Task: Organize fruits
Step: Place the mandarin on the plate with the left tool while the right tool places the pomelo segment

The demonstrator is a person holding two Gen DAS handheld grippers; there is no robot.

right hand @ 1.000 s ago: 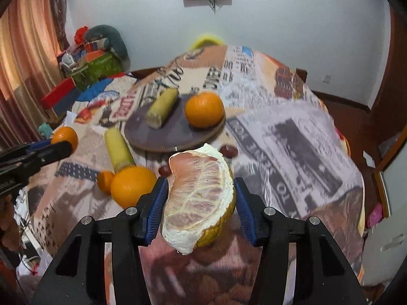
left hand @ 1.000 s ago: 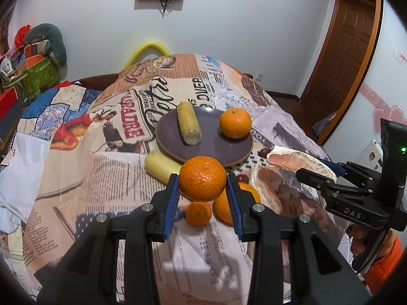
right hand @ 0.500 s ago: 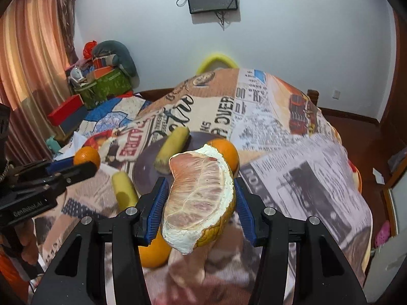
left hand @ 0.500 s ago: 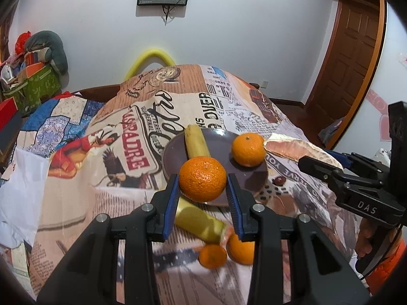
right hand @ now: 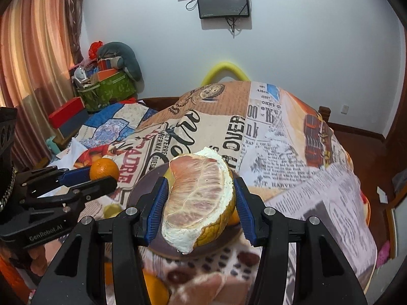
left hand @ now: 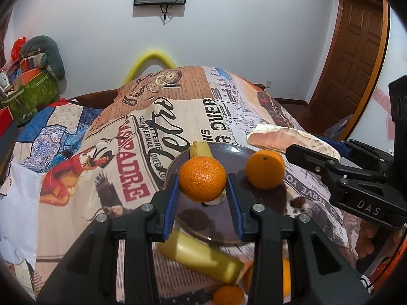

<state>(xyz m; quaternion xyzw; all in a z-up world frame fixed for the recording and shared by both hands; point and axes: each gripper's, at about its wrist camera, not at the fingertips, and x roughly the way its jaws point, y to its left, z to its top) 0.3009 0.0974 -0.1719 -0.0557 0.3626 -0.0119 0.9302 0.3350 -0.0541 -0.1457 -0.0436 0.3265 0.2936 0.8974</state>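
Note:
My left gripper [left hand: 202,193] is shut on a mandarin [left hand: 202,179] and holds it above the near part of a dark round plate [left hand: 223,223]. On the plate lie an orange [left hand: 265,169] and a banana [left hand: 199,150], partly hidden by the mandarin. My right gripper [right hand: 201,204] is shut on a peeled pomelo wedge [right hand: 198,198] and holds it over the plate [right hand: 142,190]. The wedge also shows in the left wrist view [left hand: 287,139]. The left gripper with its mandarin [right hand: 104,169] shows at the left of the right wrist view.
A second banana [left hand: 201,258] and small oranges [left hand: 227,294] lie on the newspaper-print cloth [left hand: 152,127] in front of the plate. Dark dates [left hand: 296,202] lie right of the plate. Boxes and bags [right hand: 106,86] stand far left by the wall.
Both grippers have moved forward over the table with their fruit; the plate now lies under them, and the loose banana and oranges have slid to the bottom of the views.

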